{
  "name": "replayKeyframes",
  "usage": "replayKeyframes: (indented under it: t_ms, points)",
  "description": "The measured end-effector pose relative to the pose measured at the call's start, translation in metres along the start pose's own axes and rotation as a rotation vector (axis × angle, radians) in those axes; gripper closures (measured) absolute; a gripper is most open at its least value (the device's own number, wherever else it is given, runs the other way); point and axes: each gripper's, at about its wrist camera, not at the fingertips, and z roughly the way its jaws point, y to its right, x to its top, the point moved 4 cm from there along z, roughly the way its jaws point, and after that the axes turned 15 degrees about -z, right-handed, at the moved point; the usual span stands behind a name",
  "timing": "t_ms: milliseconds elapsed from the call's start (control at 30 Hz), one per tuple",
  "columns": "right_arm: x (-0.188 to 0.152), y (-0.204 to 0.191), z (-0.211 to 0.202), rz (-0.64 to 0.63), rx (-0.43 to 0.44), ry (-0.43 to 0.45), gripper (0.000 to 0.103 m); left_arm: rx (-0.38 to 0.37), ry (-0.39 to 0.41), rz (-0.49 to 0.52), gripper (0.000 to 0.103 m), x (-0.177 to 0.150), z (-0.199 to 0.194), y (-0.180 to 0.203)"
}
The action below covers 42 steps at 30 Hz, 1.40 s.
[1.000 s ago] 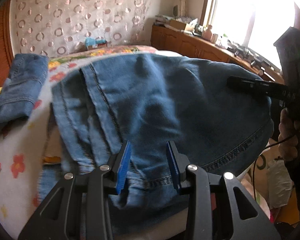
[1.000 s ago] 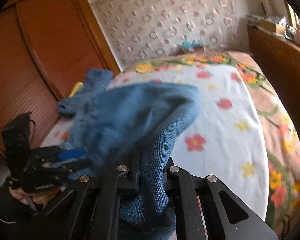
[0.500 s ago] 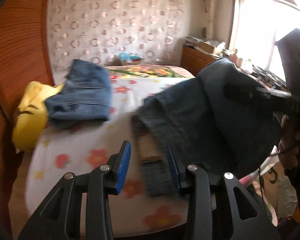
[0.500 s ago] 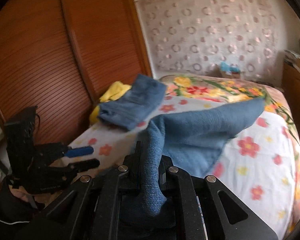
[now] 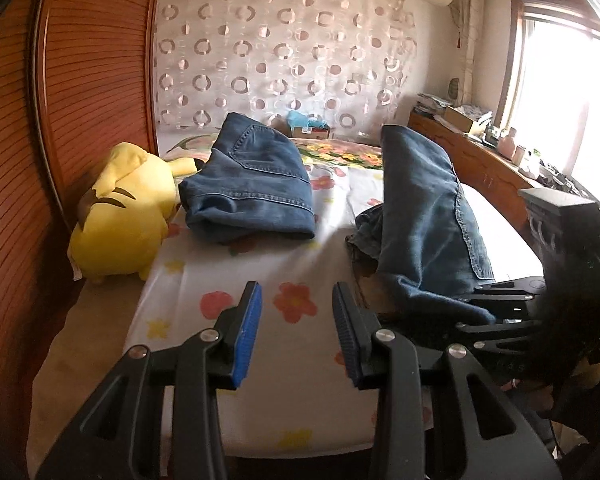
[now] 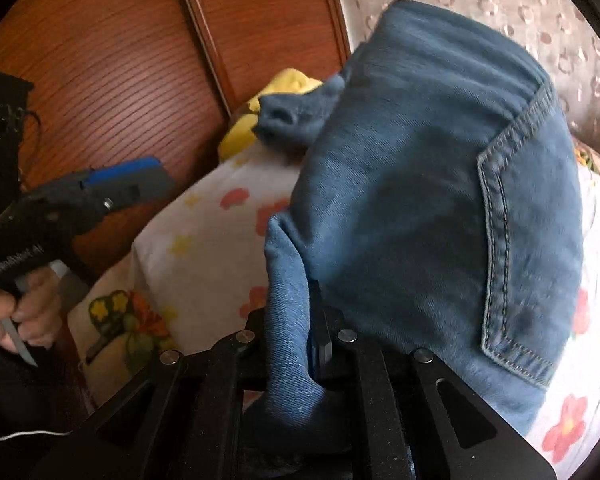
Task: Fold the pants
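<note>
Released by the gaping left hand-held gripper (image 5: 296,326), jeans (image 6: 440,200) hide the right hand-held gripper's (image 6: 296,344) clamped tips.

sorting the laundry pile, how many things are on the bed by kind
jeans: 2, one folded pair, one pair held by the right gripper
yellow plush toy: 1
small box at the far end: 1
total: 4

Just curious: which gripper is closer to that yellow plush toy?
Left. The left gripper is open over the bed's near end, on the plush toy's side. The right gripper, shut on the jeans, is farther to the right.
</note>
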Motion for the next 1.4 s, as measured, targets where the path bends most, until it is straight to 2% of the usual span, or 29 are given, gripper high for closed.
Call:
replayKeyframes:
  t_ms: [33,67,100,167,333,467,667,767,833,933,1133,1300,1400]
  points:
    - [0.001,0.0,-0.003,0.004,0.001,0.004,0.09,-0.001,0.0,0.0,0.067,0.0,0.0,0.001]
    - [0.003,0.0,-0.01,0.01,0.012,0.015,0.081,-0.004,0.001,0.0,0.067,0.0,0.0,0.001]
    - [0.007,-0.003,-0.015,0.008,0.017,0.028,0.068,-0.007,0.002,0.003,0.067,0.0,0.001,0.004]
    - [0.012,-0.004,-0.034,-0.009,-0.008,0.059,0.054,-0.015,0.004,0.007,0.068,0.0,-0.001,0.007]
    - [0.013,0.009,-0.081,-0.019,-0.106,0.117,0.054,-0.039,-0.002,0.033,0.068,-0.001,0.002,0.025]
    - [0.007,0.042,-0.102,-0.013,-0.215,0.125,0.054,-0.081,-0.016,0.058,0.067,-0.002,0.005,0.046]
    - [0.008,0.088,-0.094,-0.001,-0.318,0.087,0.054,-0.142,-0.059,0.114,0.067,-0.011,0.02,0.084]
    - [0.017,0.111,-0.085,-0.006,-0.348,0.078,0.053,-0.14,-0.106,0.148,0.067,-0.024,0.034,0.093]
    - [0.022,0.122,-0.081,0.005,-0.347,0.073,0.05,-0.082,-0.151,0.188,0.067,-0.037,0.047,0.092]
    - [0.029,0.138,-0.067,0.022,-0.335,0.05,0.043,-0.055,-0.169,0.2,0.067,-0.049,0.054,0.083]
    - [0.033,0.146,-0.034,0.03,-0.308,0.005,0.038,-0.06,-0.19,0.169,0.067,-0.062,0.057,0.066]
    - [0.021,0.156,0.003,0.042,-0.313,-0.077,0.03,-0.071,-0.194,0.151,0.067,-0.065,0.057,0.06]
    - [0.014,0.162,0.007,0.078,-0.3,-0.067,0.024,-0.075,-0.194,0.146,0.067,-0.065,0.055,0.06]
